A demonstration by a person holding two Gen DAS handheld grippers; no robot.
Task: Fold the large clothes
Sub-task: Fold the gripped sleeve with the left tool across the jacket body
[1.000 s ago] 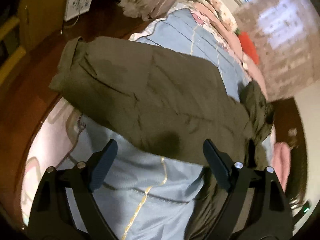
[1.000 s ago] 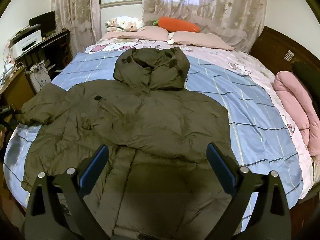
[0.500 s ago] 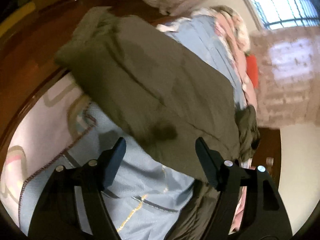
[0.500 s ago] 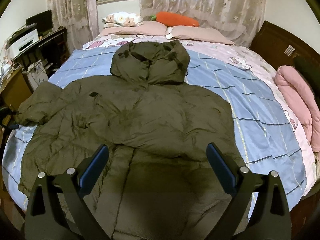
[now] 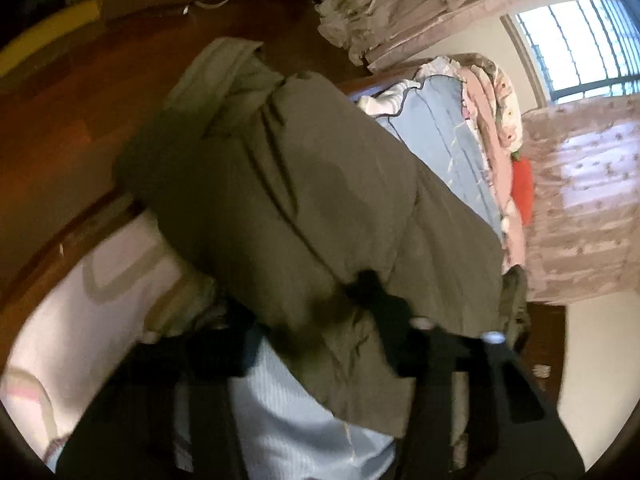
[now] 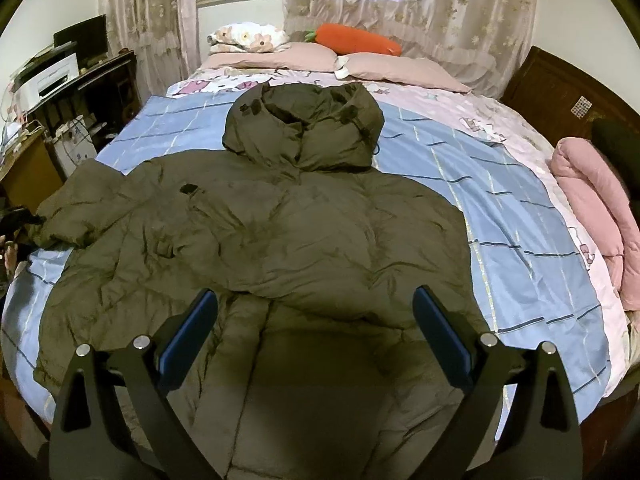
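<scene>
**Olive jacket spread flat, right gripper poised above the hem**

We're looking down the right gripper (image 6: 316, 328), jaws standing wide apart with nothing between them, over the lower part of the olive puffer jacket (image 6: 280, 240). It lies face up on the bed (image 6: 520, 208), hood (image 6: 304, 128) toward the pillows (image 6: 400, 70). We see one sleeve reaching the bed's left edge, a carrot plush (image 6: 352, 40) by the curtains, and a pink blanket (image 6: 596, 208) on the right.

No legible text, label, brand or number is found in either view. Prints on the bedsheet (image 6: 480, 120) are pictorial only.
</scene>
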